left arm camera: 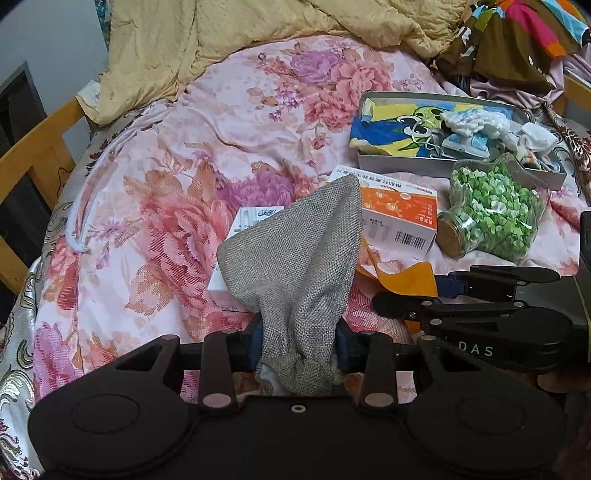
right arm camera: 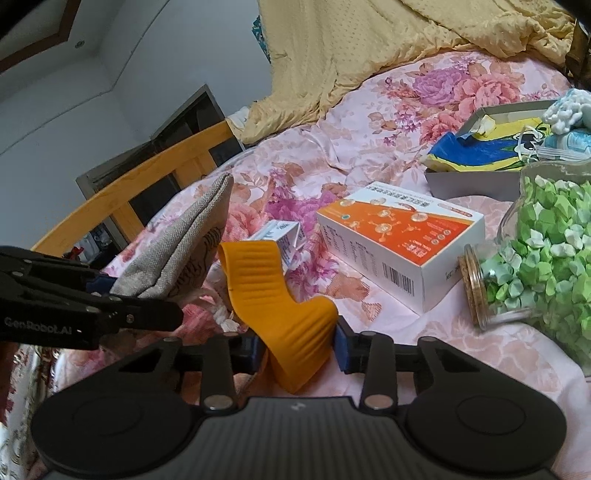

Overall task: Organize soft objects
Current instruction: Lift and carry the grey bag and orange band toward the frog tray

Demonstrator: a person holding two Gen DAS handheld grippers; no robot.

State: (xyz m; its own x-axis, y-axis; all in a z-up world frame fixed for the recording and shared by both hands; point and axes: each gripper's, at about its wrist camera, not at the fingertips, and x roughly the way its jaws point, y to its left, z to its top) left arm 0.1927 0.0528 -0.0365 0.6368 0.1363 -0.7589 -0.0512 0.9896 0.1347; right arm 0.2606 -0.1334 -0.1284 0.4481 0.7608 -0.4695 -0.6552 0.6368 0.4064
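My left gripper point(left arm camera: 300, 345) is shut on a grey linen drawstring pouch point(left arm camera: 295, 266) and holds it upright above the floral bedspread; the pouch also shows in the right wrist view point(right arm camera: 177, 254). My right gripper point(right arm camera: 300, 349) is shut on an orange ribbed rubber strap point(right arm camera: 273, 302), which curls up from between the fingers; its tip shows in the left wrist view point(left arm camera: 406, 278). The two grippers are side by side, the left one point(right arm camera: 110, 291) to the left of the right one point(left arm camera: 448, 286).
On the pink floral bedspread point(left arm camera: 221, 129) lie an orange-and-white box point(left arm camera: 399, 218), a small white box point(right arm camera: 284, 236), a glass jar of green paper stars point(left arm camera: 491, 210) and a grey tray point(left arm camera: 406, 162) with soft items. A yellow quilt point(left arm camera: 221, 33) lies behind. A wooden bed rail point(right arm camera: 140, 184) is at left.
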